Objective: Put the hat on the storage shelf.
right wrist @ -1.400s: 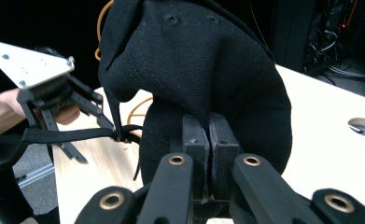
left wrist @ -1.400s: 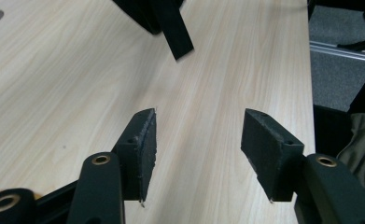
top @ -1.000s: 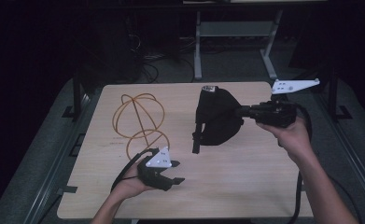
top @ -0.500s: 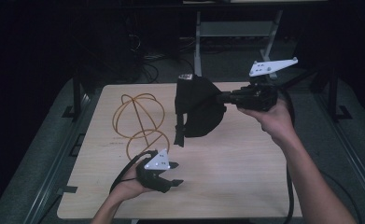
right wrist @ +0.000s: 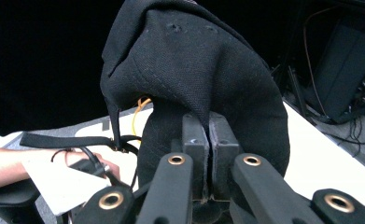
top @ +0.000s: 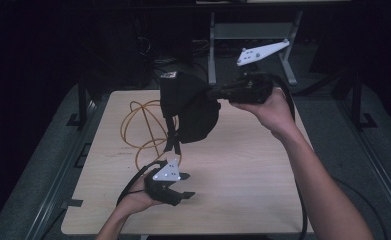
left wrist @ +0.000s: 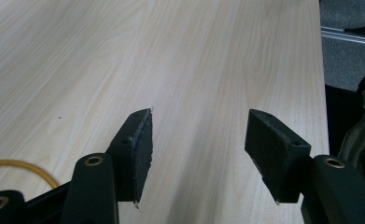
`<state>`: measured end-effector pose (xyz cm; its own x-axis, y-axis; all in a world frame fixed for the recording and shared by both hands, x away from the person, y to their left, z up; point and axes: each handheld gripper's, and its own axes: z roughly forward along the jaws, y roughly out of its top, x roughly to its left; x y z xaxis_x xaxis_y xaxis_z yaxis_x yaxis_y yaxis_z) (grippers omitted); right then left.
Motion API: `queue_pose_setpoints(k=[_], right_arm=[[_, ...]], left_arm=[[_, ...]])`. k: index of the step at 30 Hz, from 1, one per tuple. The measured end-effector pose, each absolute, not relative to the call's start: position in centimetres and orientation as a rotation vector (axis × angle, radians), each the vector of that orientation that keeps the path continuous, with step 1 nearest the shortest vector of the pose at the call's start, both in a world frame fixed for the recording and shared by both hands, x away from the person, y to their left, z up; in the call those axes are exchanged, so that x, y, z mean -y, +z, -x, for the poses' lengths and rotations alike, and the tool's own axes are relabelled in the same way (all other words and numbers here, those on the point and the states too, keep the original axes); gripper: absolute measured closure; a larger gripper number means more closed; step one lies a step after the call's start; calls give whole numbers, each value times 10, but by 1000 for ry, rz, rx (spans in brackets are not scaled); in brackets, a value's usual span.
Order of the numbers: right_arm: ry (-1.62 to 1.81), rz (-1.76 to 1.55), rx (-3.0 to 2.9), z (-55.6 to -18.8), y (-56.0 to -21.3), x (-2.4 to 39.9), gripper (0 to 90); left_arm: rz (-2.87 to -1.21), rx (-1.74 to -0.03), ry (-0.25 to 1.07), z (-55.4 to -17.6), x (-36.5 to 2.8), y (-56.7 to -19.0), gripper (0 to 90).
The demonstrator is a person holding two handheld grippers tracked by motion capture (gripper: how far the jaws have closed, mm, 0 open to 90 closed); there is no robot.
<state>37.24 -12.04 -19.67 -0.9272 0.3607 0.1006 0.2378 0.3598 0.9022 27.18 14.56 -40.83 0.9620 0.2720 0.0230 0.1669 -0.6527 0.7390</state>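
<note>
Right gripper view looks along two fingers (right wrist: pixel 195 140) pressed tight together on a fold of a black cap (right wrist: pixel 194 65), whose crown bulges up and away from them while a thin strap (right wrist: pixel 63 140) dangles off to one side. From the high view, the right gripper (top: pixel 218 93) holds that cap in the air above the far half of the counter (top: pixel 263 170), fingers pointing toward the person's left, the cap hanging down from the pinch with its strap trailing lowest. The left gripper (top: pixel 183 186) rests low near the counter's near edge, fingers spread wide with nothing between them; its own view shows bare wood between the pads (left wrist: pixel 140 140). The cap lies up, forward and slightly right of those idle fingers, so the right hand is plainly the one in charge. A coiled orange cable (top: pixel 143 125) lies on the counter under and left of the cap, probably the only thing that could snag the strap if the cap came down there.
</note>
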Motion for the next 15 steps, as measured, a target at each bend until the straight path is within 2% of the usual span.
queue_pose_setpoints(k=[15], right_arm=[[1579, -398, -2632, -391, -168, 52, 877]], left_arm=[[-2311, -259, 145, -270, -141, -411, 415]])
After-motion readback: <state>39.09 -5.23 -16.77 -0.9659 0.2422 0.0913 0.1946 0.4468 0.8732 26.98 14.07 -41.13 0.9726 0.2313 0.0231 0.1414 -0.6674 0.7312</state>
